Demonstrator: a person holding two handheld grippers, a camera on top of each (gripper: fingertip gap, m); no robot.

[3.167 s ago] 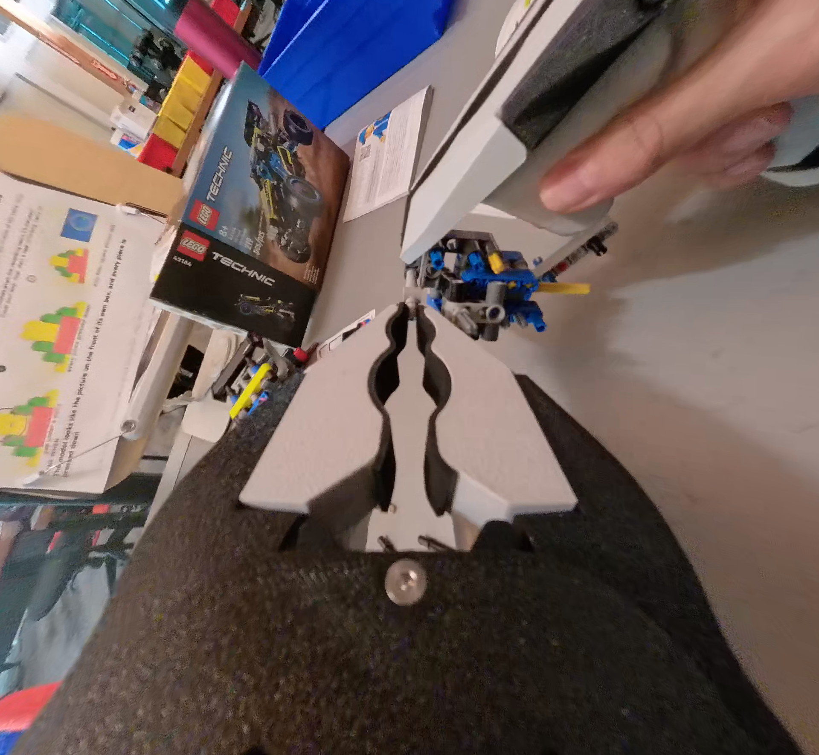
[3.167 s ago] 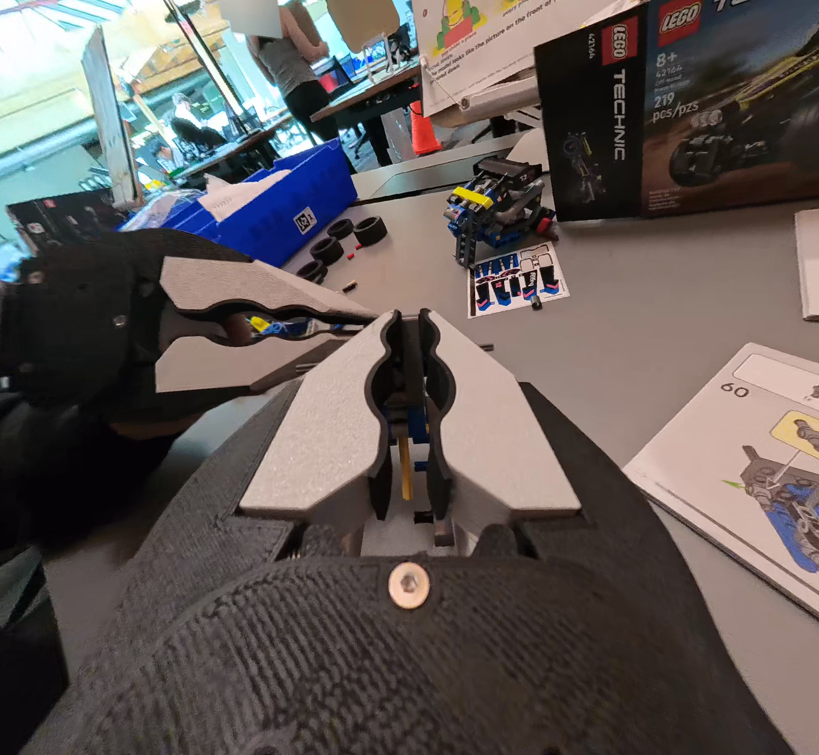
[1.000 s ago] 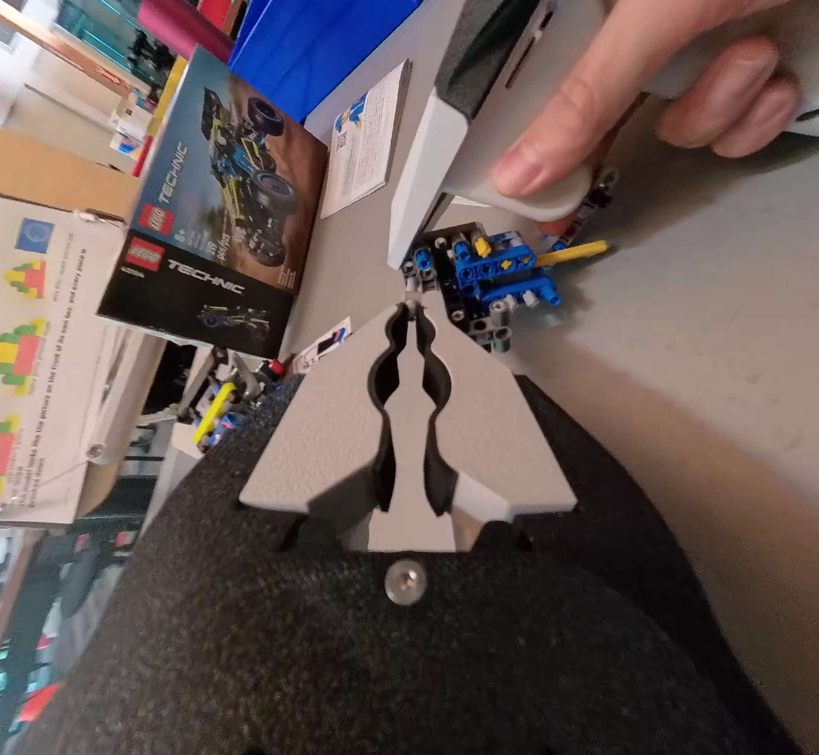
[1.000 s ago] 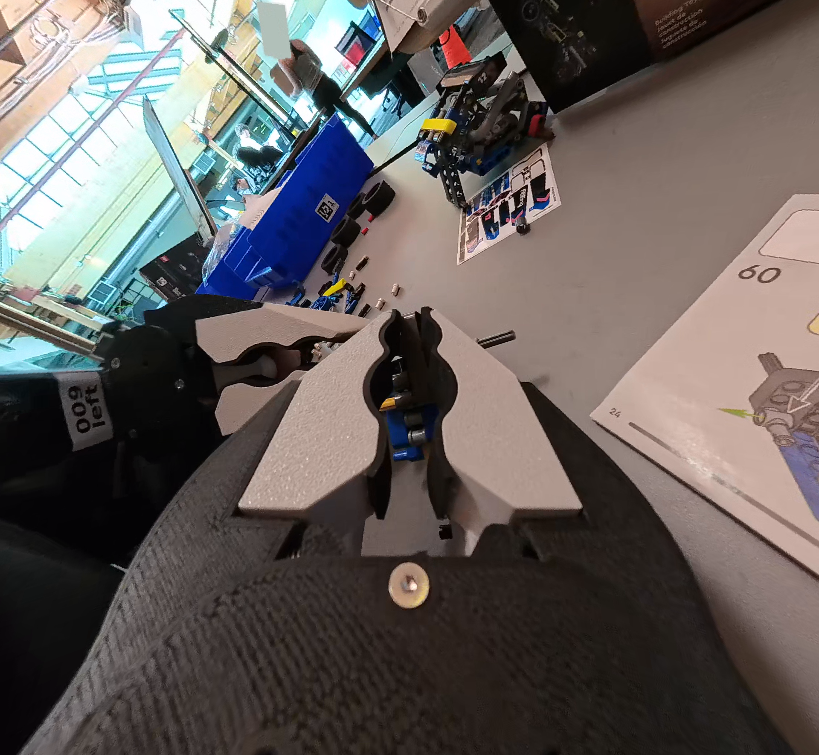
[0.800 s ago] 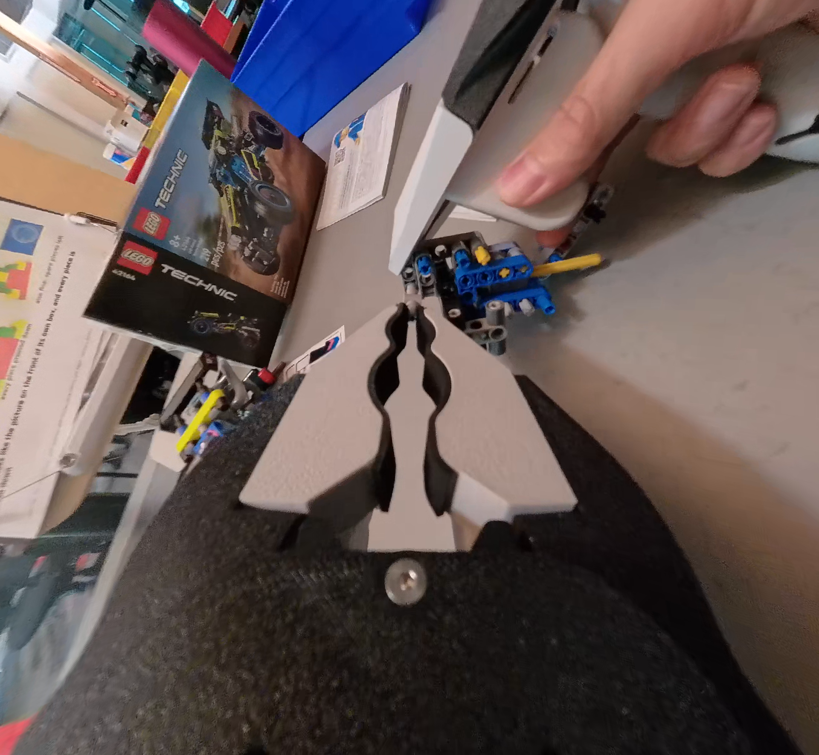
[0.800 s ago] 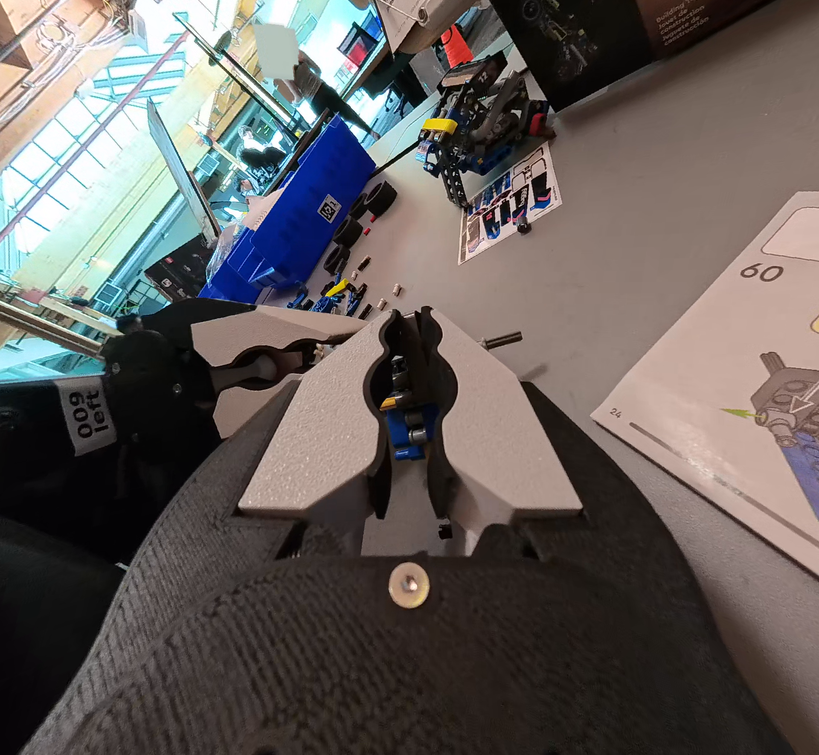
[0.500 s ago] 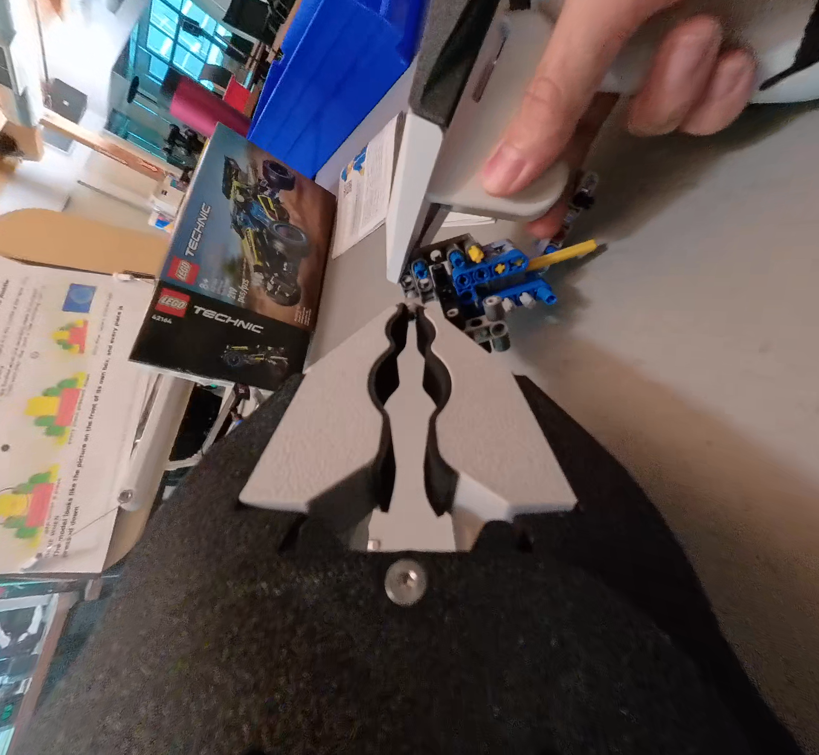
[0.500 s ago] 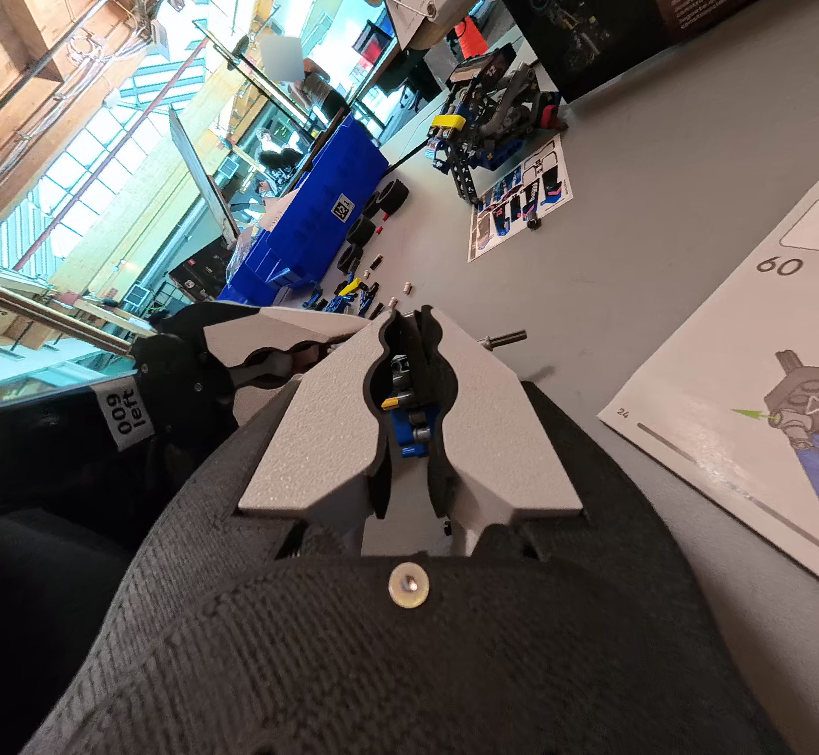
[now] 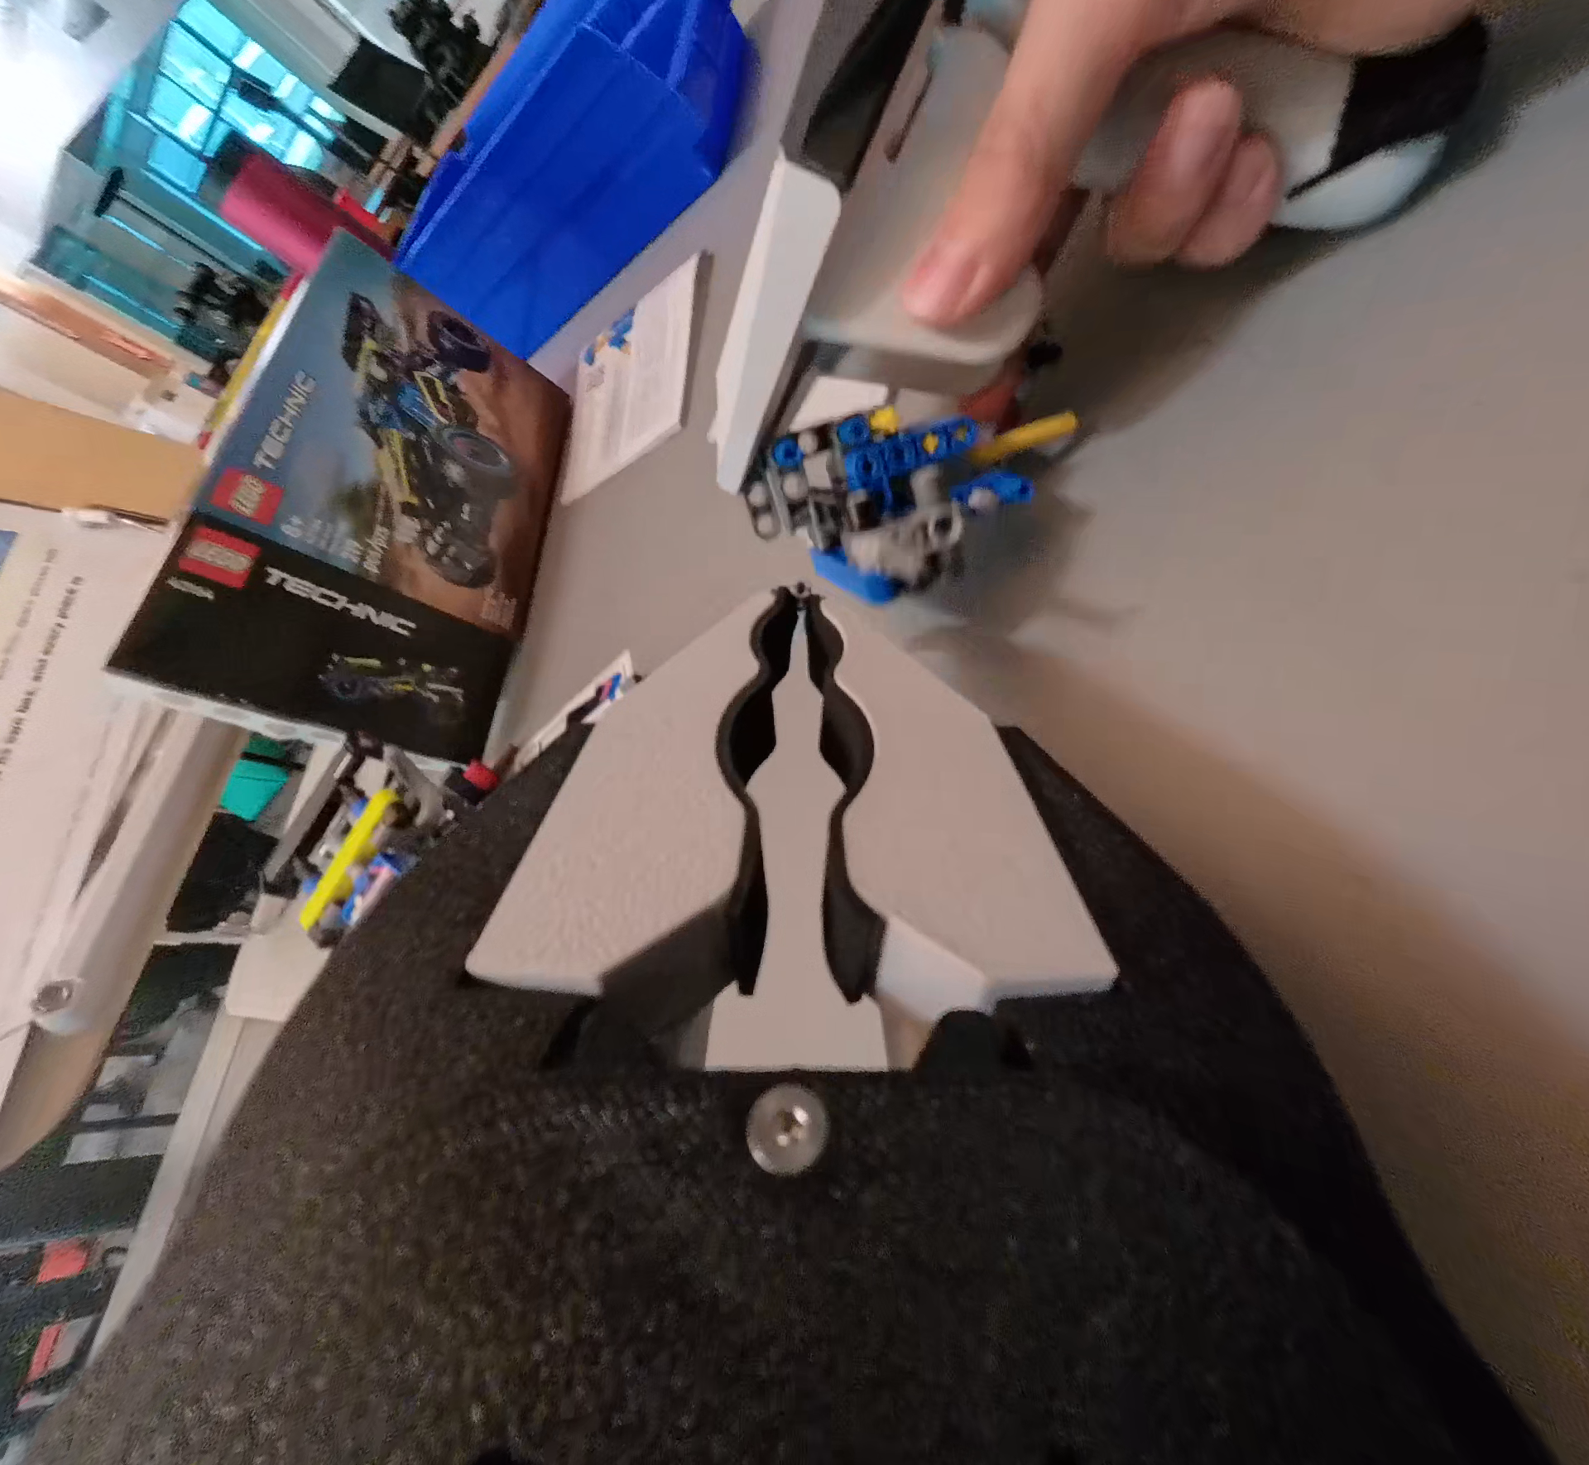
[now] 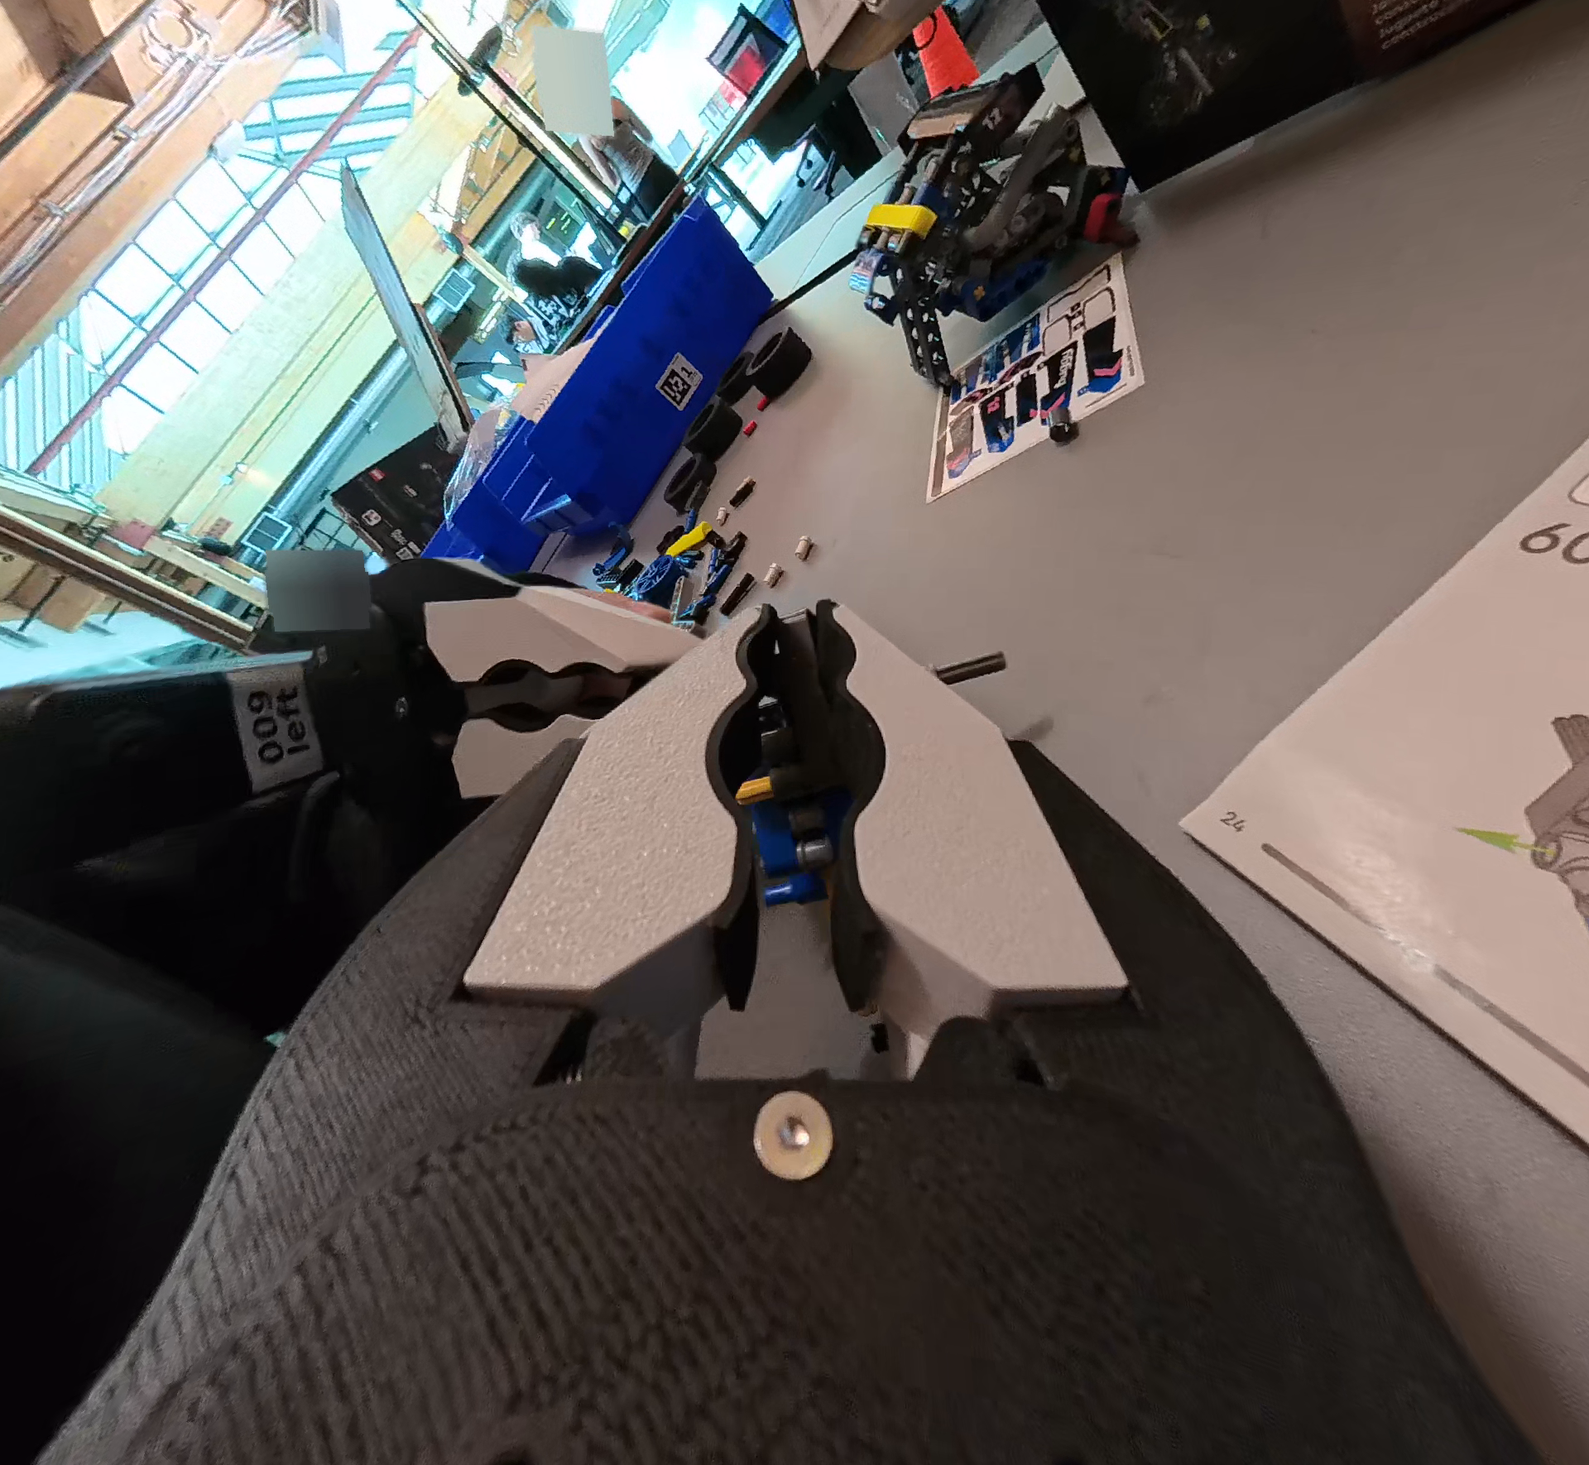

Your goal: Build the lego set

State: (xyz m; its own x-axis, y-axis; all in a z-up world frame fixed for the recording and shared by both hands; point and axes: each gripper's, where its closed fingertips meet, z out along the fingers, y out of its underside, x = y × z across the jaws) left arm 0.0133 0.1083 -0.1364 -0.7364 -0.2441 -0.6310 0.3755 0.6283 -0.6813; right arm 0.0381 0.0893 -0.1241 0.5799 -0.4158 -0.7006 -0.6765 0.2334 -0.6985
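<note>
Right gripper (image 10: 798, 615) clamped on a small blue, grey and black Lego sub-assembly (image 10: 795, 826), which sits between the two fingers with a yellow axle end showing; jaws nearly together around it. From the left wrist view the same sub-assembly (image 9: 877, 478) hangs under the right gripper's (image 9: 774, 478) fingers, just above the grey table (image 9: 1290, 564), a yellow axle (image 9: 1027, 433) sticking out to one side; a hand (image 9: 1204, 48) grips the tool's handle. Left gripper (image 9: 800, 594) has its tips pinched together on a tiny dark piece, too small to identify; it sits just short of the sub-assembly, not touching. Motion blur in this view. Elsewhere on the table: Lego set box (image 9: 361, 512) standing at the far edge, a partly built vehicle chassis (image 10: 989, 220) beside it, a sticker sheet (image 10: 1040, 383) in front of that, an open instruction booklet (image 10: 1419, 779) to the right, black tyres (image 10: 739, 409) and scattered loose pieces (image 10: 696, 564) next to a blue bin (image 10: 619, 392). A dark axle pin (image 10: 972, 665) lies just beyond the right gripper's tips.
</note>
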